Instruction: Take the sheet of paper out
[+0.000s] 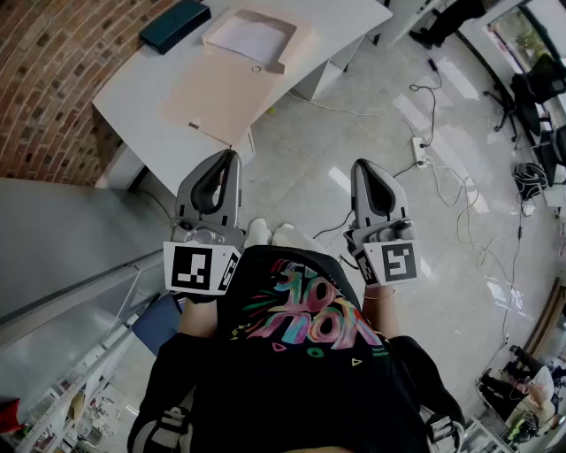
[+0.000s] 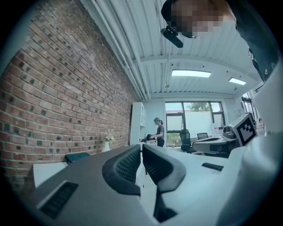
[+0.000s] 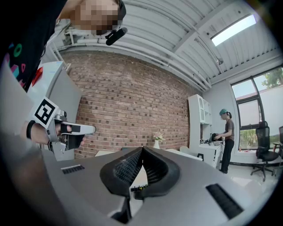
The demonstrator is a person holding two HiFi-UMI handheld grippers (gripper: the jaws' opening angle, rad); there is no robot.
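A white sheet of paper (image 1: 250,37) lies on the open flap of a tan folder (image 1: 221,88) on the white table (image 1: 133,97) ahead. Both grippers hang level in front of the person's body, well short of the table and over the floor. My left gripper (image 1: 232,155) (image 2: 141,148) is shut with nothing between its jaws. My right gripper (image 1: 361,164) (image 3: 142,150) is shut too and holds nothing. The right gripper view shows the left gripper (image 3: 93,129) at its left edge. The folder and paper do not show in either gripper view.
A dark teal case (image 1: 174,24) (image 2: 77,156) lies at the table's far left, by the brick wall (image 1: 53,80). A power strip (image 1: 417,150) and cables lie on the floor to the right. A grey cabinet (image 1: 71,239) stands at left. A person (image 2: 158,131) stands far off.
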